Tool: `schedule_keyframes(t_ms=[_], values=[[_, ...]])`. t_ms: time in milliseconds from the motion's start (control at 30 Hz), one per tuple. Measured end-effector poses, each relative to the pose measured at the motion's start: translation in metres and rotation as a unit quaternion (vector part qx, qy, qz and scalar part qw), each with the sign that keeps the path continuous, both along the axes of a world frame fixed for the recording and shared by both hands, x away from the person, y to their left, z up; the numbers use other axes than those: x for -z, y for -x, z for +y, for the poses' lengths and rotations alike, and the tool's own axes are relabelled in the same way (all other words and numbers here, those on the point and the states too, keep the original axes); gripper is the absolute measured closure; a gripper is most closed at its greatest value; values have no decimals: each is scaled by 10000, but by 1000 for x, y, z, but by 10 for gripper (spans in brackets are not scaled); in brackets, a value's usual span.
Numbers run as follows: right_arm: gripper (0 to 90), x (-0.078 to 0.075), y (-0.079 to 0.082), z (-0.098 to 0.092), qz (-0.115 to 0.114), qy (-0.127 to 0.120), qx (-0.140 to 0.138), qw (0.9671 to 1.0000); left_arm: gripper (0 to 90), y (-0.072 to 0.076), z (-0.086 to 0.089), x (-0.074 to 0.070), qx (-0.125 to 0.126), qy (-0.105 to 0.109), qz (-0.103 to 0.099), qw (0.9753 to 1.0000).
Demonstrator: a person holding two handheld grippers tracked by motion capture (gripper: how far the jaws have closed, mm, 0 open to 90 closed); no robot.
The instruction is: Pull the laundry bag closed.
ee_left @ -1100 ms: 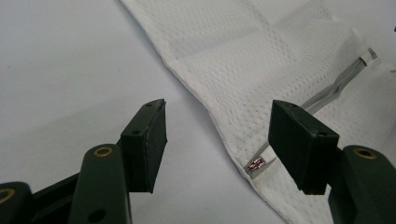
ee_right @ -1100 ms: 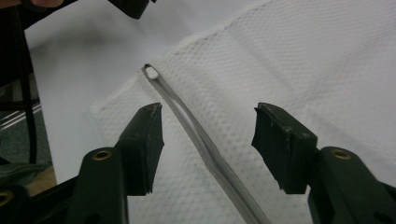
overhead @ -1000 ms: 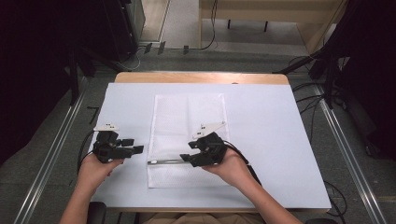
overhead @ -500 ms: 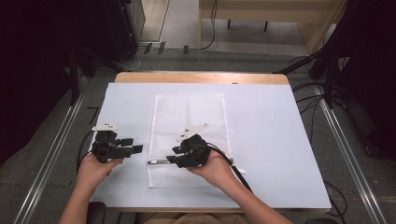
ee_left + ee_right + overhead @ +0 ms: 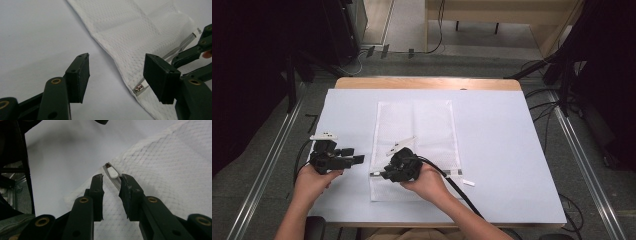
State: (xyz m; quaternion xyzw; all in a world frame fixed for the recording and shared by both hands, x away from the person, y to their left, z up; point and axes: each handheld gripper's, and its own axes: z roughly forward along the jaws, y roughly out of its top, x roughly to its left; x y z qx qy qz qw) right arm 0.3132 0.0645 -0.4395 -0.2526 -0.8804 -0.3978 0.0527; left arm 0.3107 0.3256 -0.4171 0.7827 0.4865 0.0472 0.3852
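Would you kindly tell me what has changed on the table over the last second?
The right gripper has slid leftward along the zipper at the near end of the white mesh bag, reaching its left end by the white pull tab; its jaws stand slightly apart around the zipper. The left gripper stayed open beside the bag's left edge, and the bag did not shift.

Even overhead light fell on the white surface (image 5: 512,150), which was bright without glare, while the surroundings sank into near-black. Shadows were soft (darkest in the right gripper view's upper left). Nearby jaws looked slightly blurred; the mesh stayed sharp.
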Motion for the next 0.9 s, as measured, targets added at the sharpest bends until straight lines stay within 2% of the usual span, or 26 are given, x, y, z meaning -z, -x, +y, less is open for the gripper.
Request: schedule_keyframes(t_ms=[200, 433, 900], values=[[771, 11, -2, 8, 115, 43, 4, 9999, 386, 0, 0, 0, 3, -19, -2, 10000], [739, 21, -3, 15, 74, 135, -15, 9999, 387, 0, 1, 0, 1, -32, 5, 10000], [766, 25, -3, 25, 166, 127, -26, 9998, 407, 4, 5, -1, -51, -2, 28, 10000]])
